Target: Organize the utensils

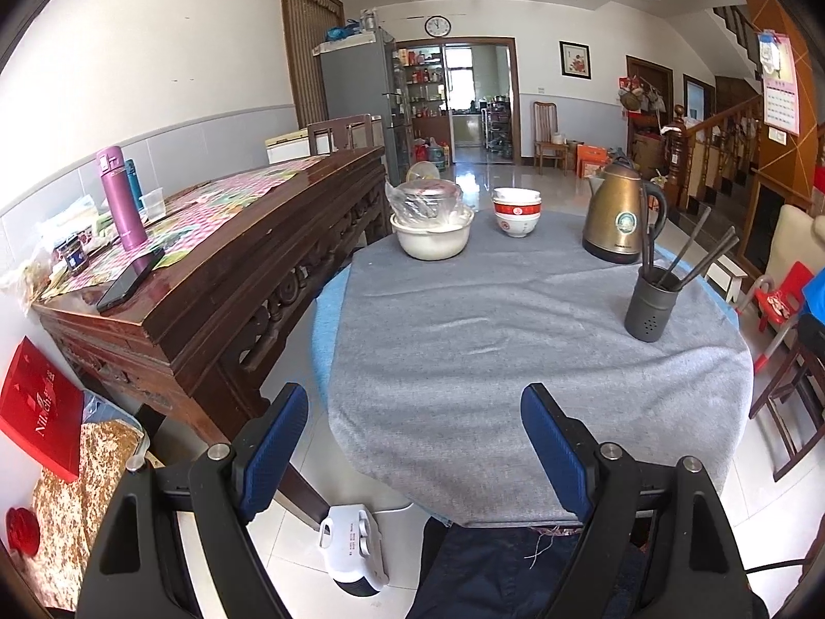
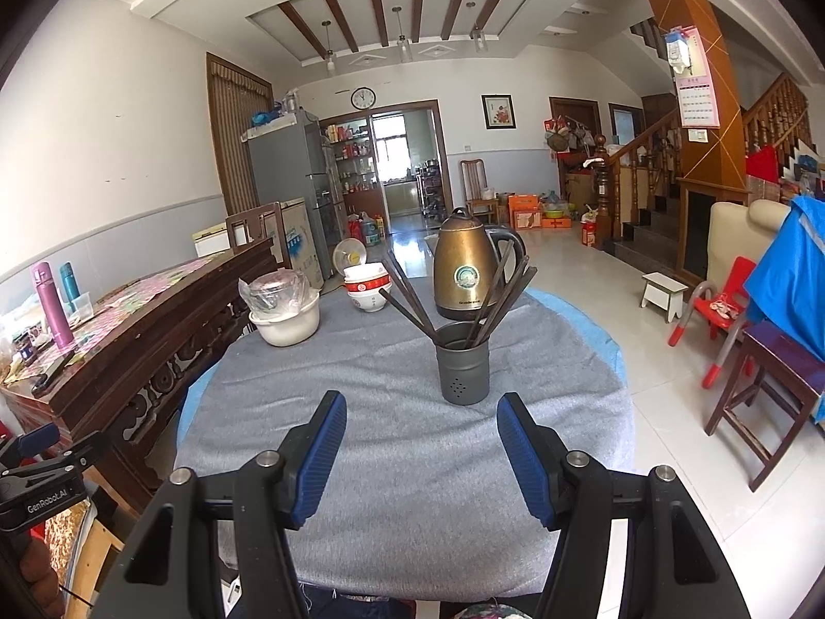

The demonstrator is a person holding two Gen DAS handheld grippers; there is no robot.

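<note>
A dark grey utensil holder [image 1: 650,304] [image 2: 462,364] stands upright on the grey tablecloth [image 1: 490,340] [image 2: 402,443]. Several dark chopsticks [image 1: 693,253] [image 2: 412,304] stick out of it, fanned apart. My left gripper [image 1: 415,407] is open and empty above the near edge of the table, well left of the holder. My right gripper [image 2: 422,415] is open and empty, just in front of the holder. The left gripper also shows at the left edge of the right wrist view [image 2: 36,454].
A brass kettle [image 1: 621,219] [image 2: 464,273], stacked red-and-white bowls [image 1: 516,211] [image 2: 367,286] and a white basin with a bagged pot [image 1: 432,227] [image 2: 284,309] stand at the table's far side. A dark wooden sideboard [image 1: 216,278] [image 2: 129,340] adjoins the left.
</note>
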